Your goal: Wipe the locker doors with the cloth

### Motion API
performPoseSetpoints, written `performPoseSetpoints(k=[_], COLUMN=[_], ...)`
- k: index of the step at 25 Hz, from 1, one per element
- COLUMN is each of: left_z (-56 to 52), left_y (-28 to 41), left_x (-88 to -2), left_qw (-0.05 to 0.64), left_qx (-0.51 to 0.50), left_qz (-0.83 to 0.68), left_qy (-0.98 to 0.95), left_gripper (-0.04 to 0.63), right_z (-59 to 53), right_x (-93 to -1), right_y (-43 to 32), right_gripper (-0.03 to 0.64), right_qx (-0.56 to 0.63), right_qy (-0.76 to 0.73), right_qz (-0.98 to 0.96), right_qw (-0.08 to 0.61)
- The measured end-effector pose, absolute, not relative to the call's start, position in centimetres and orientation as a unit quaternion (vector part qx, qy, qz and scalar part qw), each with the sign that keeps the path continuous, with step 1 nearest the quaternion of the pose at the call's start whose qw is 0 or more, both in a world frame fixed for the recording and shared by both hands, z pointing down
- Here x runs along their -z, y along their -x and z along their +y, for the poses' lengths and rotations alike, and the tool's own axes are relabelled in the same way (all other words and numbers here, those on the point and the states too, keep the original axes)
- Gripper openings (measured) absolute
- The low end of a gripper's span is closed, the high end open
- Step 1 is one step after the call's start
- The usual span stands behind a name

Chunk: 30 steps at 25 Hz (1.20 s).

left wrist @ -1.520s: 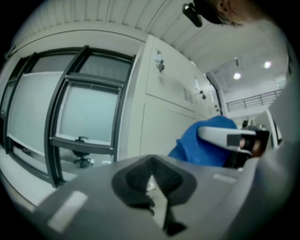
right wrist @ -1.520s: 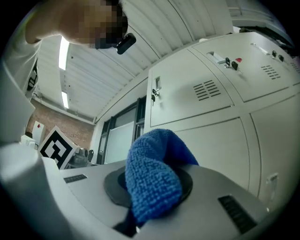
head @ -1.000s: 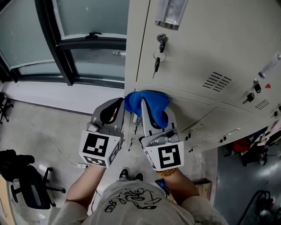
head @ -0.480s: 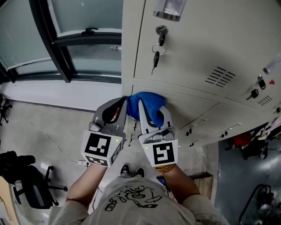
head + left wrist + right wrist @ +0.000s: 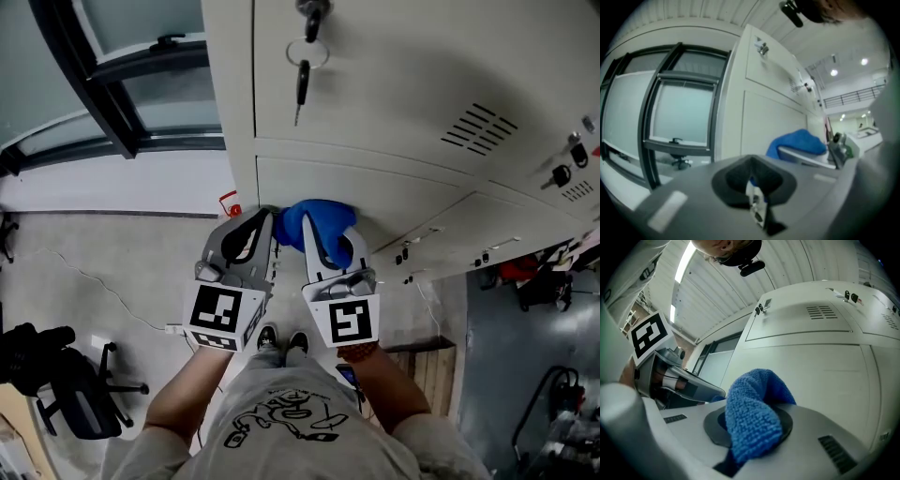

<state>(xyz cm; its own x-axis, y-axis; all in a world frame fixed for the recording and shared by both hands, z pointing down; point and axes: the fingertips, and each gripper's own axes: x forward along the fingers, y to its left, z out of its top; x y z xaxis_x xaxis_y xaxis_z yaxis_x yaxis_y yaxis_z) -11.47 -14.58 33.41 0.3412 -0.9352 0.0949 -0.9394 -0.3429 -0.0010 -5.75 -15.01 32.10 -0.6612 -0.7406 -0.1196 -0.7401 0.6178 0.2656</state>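
At lower centre, the left gripper (image 5: 263,217) is mid-grey and the right gripper (image 5: 315,225) paler, each carrying a cube (image 5: 222,317) faced with black-and-white square markers. The person wears a pale grey T-shirt (image 5: 281,433) printed with a black line drawing, an amber-beaded bracelet (image 5: 355,352) and dark shoes (image 5: 282,340).

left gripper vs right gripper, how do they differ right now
The right gripper has its fingers shut on the blue cloth, while the left gripper is shut with no cloth in it. The right gripper's cloth appears pressed to the lower locker door. The left gripper points at the locker's corner, on the window side. Both are held side by side, aimed at the lockers.
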Motion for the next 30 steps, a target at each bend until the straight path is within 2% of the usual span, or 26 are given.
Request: performPoseSetpoints(k=[14, 30], left_z=[-15.0, -13.6], left_y=[11.4, 13.9], left_x=[-40.6, -45.1], left_qw=[0.054, 0.092], left_qx=[-0.057, -0.082], left_qz=[-0.579, -0.594], left_qy=[-0.812, -0.795], left_gripper=[0.003, 0.003], right_z=[-15.4, -15.1], right_x=[-43.8, -52.8], right_y=[5.1, 9.6], right_gripper=[0.023, 0.023], right_qx=[0.153, 0.133], right_qy=[-0.410, -0.339], right_qz=[-0.894, -0.922], right_qw=[0.095, 0.129])
